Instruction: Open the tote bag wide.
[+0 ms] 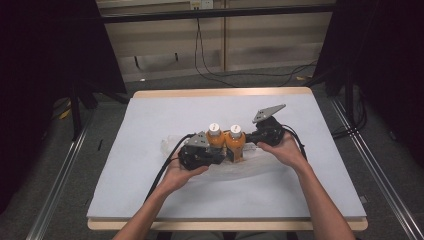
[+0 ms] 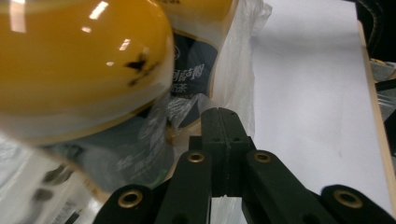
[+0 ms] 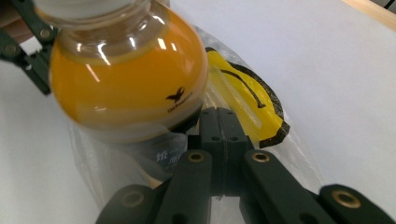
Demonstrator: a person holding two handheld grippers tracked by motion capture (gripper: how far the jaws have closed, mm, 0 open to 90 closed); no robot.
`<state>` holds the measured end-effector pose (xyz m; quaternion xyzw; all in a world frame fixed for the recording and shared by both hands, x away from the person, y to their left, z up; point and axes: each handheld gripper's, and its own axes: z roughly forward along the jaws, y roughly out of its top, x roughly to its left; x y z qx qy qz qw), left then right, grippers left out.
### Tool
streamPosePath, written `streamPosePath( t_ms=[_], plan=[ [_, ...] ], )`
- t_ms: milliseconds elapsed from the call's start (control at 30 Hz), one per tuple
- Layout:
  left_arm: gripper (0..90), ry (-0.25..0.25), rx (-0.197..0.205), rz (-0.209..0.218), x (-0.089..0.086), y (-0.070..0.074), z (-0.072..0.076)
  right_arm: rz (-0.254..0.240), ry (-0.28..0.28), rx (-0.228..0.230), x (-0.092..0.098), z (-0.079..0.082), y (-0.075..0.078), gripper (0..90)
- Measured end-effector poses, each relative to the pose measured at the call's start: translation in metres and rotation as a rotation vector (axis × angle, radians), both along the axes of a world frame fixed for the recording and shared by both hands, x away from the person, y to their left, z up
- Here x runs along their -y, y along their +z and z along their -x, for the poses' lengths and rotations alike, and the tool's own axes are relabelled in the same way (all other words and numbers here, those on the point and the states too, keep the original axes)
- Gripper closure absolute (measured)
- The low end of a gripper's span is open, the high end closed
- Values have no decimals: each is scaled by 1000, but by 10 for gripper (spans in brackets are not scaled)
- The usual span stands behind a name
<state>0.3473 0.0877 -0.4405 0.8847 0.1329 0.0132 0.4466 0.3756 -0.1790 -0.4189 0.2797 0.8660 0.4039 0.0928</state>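
Observation:
Two orange bottles with white caps, one on the left [image 1: 214, 136] and one on the right [image 1: 235, 141], stand side by side in a clear plastic bag [image 1: 240, 170] at the table's middle. My left gripper [image 1: 223, 154] comes at them from the left, my right gripper [image 1: 248, 145] from the right. In the left gripper view the jaws [image 2: 223, 126] are pressed together with bag film [image 2: 233, 70] around them, beside a bottle [image 2: 79, 70]. The right gripper's jaws [image 3: 219, 123] are likewise together on film under a bottle [image 3: 126, 79], next to a yellow label [image 3: 252, 102].
The white table top [image 1: 150, 120] has a wooden rim [image 1: 220, 92] at the far side. Dark curtains hang left and right. Cables [image 1: 210, 75] lie on the floor beyond, and metal rails [image 1: 60, 175] run along both sides of the table.

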Motion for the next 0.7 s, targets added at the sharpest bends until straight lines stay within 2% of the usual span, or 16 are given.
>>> streamPosePath(
  t_ms=[133, 167, 200, 267, 300, 367, 467, 567, 700],
  plan=[
    [900, 7, -2, -29, 4, -9, 1, 7, 2, -29, -4, -9, -11, 900],
    [900, 5, 3, -44, 6, -11, 2, 10, 7, -39, -5, -11, -14, 900],
    [900, 15, 2, -76, 7, -12, 3, 19, 5, -48, -7, -12, -17, 900],
    [900, 12, -1, -69, 8, -14, 3, 26, 14, -61, -10, -15, -23, 900],
    [900, -6, 7, -82, 10, -16, 4, 30, 15, -66, -11, -16, -25, 900],
    [900, -5, 6, -80, 10, -20, 5, 32, 18, -76, -12, -19, -28, 900],
    [900, -2, 6, -106, 10, -24, 5, 18, 6, -120, -12, -24, -35, 900],
    [900, 2, 0, -129, 9, -28, 5, 31, -5, -149, -12, -30, -42, 900],
    [900, 6, -2, -121, 7, -33, 5, 48, -12, -175, -15, -35, -52, 900]
  ],
)
